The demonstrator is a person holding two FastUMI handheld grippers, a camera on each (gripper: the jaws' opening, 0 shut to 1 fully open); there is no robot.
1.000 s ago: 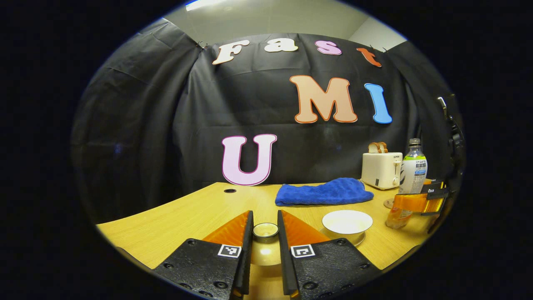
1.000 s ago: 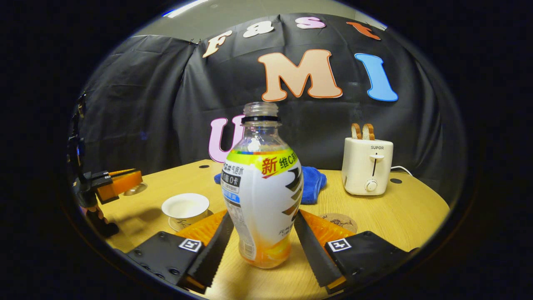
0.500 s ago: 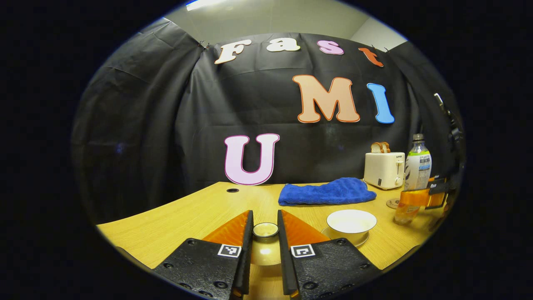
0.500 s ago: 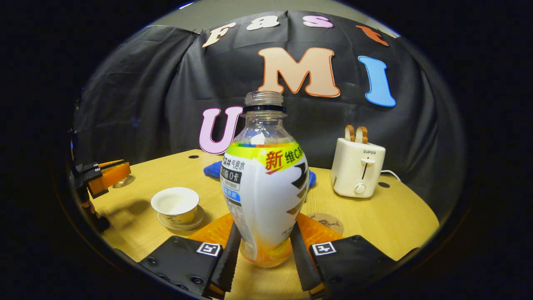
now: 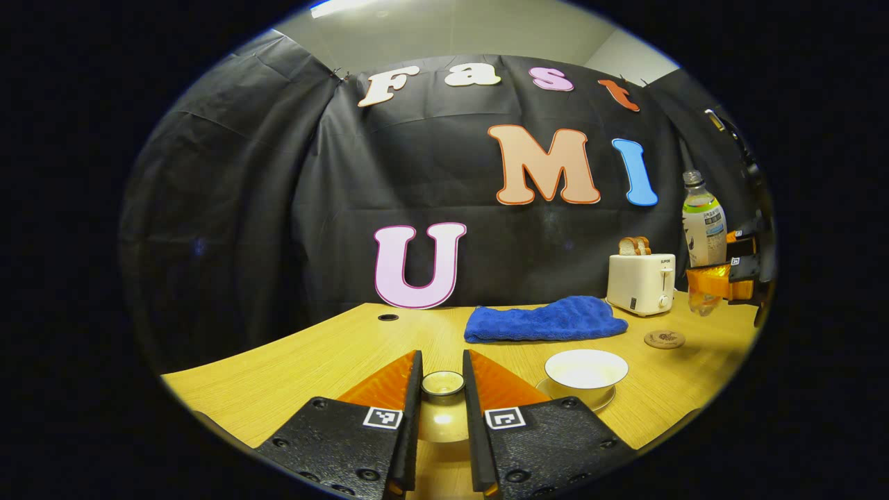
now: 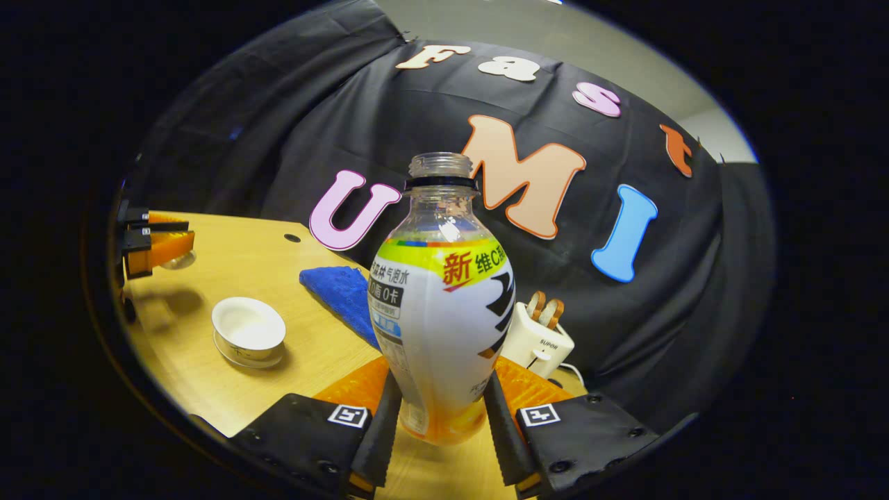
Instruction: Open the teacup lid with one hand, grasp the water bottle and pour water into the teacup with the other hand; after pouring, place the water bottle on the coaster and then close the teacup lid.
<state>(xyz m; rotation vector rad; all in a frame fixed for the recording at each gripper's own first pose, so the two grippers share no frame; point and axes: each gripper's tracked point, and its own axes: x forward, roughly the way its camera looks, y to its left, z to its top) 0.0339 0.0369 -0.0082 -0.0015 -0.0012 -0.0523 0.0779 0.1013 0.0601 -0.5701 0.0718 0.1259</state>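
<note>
Left gripper (image 5: pixel 442 410) low over the wooden table (image 5: pixel 305 361), both fingers clamped on the knob of the teacup lid (image 5: pixel 443 383), well left of everything else. Just right of it, open teacup (image 5: pixel 585 369) on its saucer. Behind, blue cloth (image 5: pixel 545 319); further right, toaster (image 5: pixel 639 282) and bare coaster (image 5: pixel 664 339). At far right, right gripper (image 6: pixel 436 417) closed tight on the uncapped water bottle (image 6: pixel 444 305), lifted clear above the table
</note>
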